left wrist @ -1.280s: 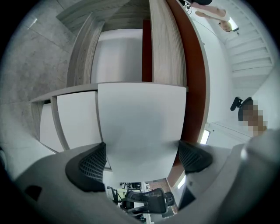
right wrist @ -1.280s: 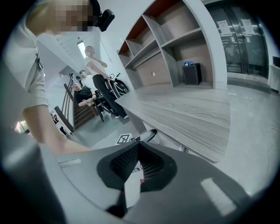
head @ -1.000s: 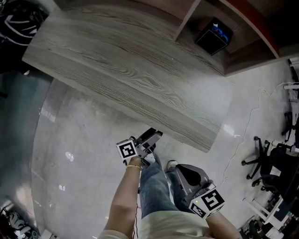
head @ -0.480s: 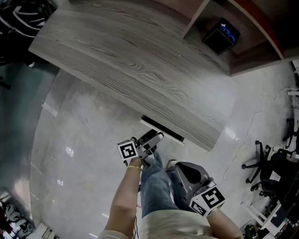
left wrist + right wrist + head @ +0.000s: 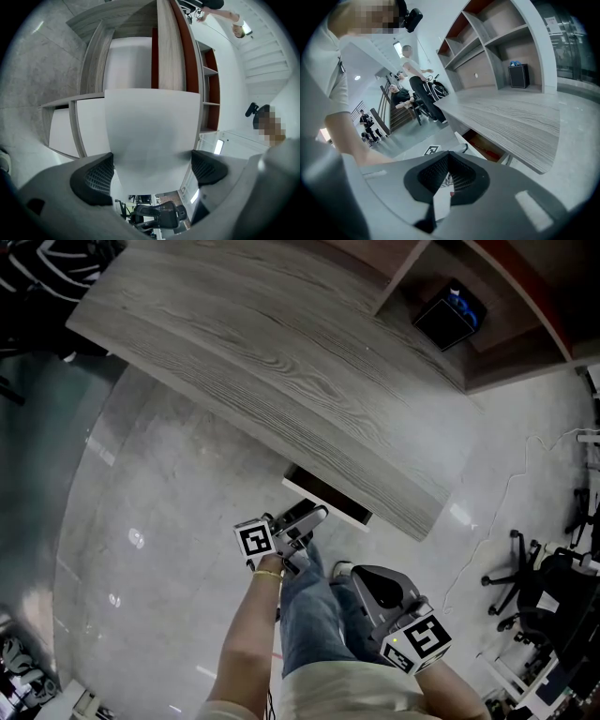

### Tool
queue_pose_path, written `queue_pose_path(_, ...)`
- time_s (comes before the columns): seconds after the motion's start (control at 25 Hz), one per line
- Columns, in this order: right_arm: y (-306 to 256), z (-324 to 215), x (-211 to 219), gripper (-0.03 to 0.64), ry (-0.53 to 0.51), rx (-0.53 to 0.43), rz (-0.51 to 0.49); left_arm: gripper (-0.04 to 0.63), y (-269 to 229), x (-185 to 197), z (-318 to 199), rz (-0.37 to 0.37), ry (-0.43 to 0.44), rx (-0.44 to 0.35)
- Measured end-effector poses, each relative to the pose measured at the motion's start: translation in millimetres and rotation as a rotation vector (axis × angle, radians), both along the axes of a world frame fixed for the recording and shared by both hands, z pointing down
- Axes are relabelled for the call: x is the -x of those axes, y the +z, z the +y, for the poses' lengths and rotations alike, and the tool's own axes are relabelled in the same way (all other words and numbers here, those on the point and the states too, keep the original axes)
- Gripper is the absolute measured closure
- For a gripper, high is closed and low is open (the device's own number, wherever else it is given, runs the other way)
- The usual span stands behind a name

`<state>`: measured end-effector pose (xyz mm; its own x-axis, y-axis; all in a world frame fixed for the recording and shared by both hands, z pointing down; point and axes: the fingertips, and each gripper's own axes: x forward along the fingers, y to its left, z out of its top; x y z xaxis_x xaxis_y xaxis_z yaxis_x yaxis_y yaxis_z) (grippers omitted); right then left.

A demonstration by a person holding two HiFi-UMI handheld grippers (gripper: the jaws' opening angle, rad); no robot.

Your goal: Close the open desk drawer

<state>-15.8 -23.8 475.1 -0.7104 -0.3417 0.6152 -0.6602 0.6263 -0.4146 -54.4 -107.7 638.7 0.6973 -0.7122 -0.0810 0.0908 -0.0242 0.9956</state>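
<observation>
The open white-fronted desk drawer (image 5: 328, 501) juts from under the grey wood-grain worktop (image 5: 281, 362), its front broadside just ahead of my left tool (image 5: 314, 513), jaws spread, gripping nothing; right tool (image 5: 448, 173), clenched, sits farther back.

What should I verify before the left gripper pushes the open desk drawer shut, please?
1. The desk drawer stands open under the desk: ok.
2. The left gripper faces the drawer front, jaws wide apart: ok.
3. The left gripper meets the drawer front near its middle, by the head view: ok.
4. Its jaw tips touch the drawer front: cannot tell.
5. The right gripper, jaws together, hangs back from the desk drawer: ok.
</observation>
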Motion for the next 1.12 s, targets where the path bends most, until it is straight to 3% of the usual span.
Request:
queue_pose_path(0.68, 0.7, 11.8, 6.9, 0.611, -0.059, -0.004, -0.020, 0.077, -3.9, 18.6, 32.4, 0.012, -0.038, 0.006)
queue_pose_path(0.84, 0.6, 15.7, 10.5, 0.611, -0.077, -0.005, -0.029, 0.077, -1.9, 24.1, 42.4, -0.024, -0.038, -0.015)
queue_pose_path(1.0, 1.3, 20.8, 13.5, 0.611, -0.100, -0.004, -0.036, 0.077, -4.1, 27.7, 54.1, 0.003, -0.062, 0.005)
queue_pose_path(1.12, 1.2, 24.3, 16.2, 0.611, -0.119, -0.005, -0.040, 0.077, -3.3, 34.4, 62.4, -0.033, -0.070, -0.030)
